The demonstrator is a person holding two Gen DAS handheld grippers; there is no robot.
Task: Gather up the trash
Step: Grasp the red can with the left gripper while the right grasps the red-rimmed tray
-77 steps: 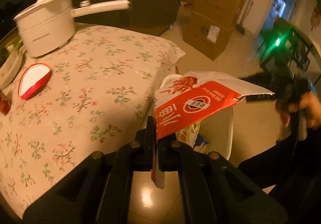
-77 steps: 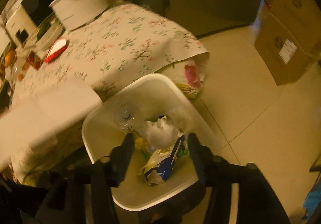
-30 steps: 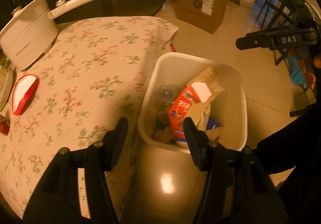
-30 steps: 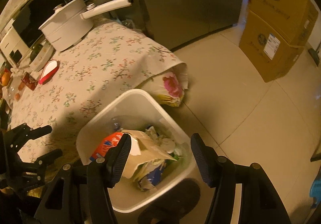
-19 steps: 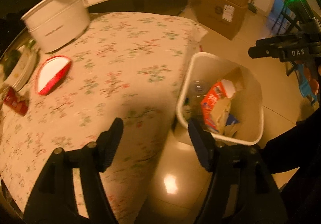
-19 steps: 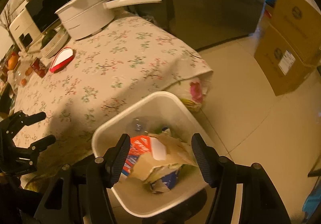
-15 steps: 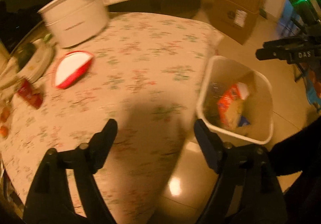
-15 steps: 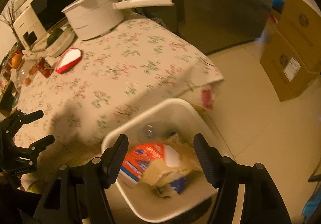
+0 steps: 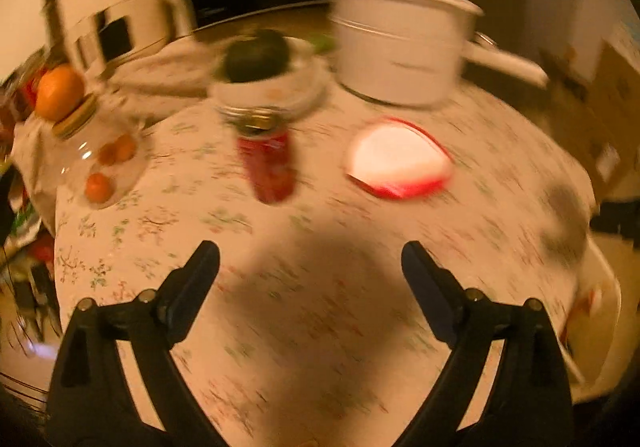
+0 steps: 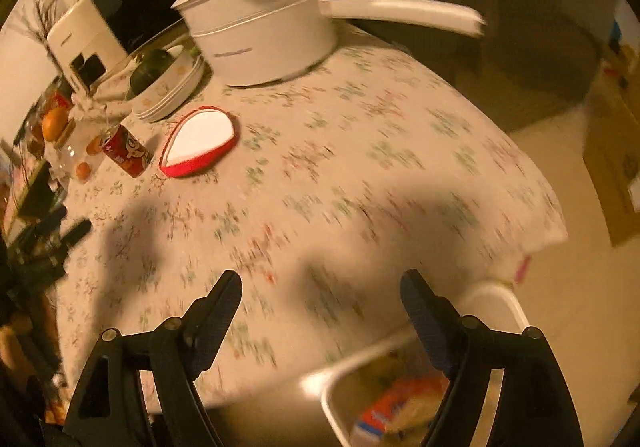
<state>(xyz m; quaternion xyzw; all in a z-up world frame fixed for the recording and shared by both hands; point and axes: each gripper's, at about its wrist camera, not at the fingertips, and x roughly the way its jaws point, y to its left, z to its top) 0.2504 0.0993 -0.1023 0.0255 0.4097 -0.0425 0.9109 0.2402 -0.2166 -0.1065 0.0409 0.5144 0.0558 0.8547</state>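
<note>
Two views, both smeared by motion, so I judged cautiously. From the left wrist, my left gripper (image 9: 310,261) hung over the flowered counter (image 9: 312,311) with its jaws wide apart and nothing between them; ahead of it a red can (image 9: 269,163) lay on its side near the far clutter, and just beside it to the right sat a red-rimmed white lid (image 9: 399,163), flat on the cloth; I took both for trash because they lay loose among the dishes. Behind them a white pot (image 9: 396,47), a bowl with something dark in it (image 9: 268,83) and a glass jar topped by an orange (image 9: 86,151) crowded the back edge, so the open room was the bare cloth nearest me; the bin (image 9: 596,323) showed only as a pale rim at the right edge, below the counter's drop.

From the right wrist, my right gripper (image 10: 320,293) was likewise spread and empty, above the counter's near edge; the bin (image 10: 496,299) stood against the overhanging cloth right under it, with a carton (image 10: 396,407) already inside, blurred. The can (image 10: 126,155) and lid (image 10: 199,141) lay well apart from this gripper and nearer the left one (image 10: 60,231), so I judged the left the better reach; the pot's long handle (image 10: 400,13) overhung the far side, clear of that path.
</note>
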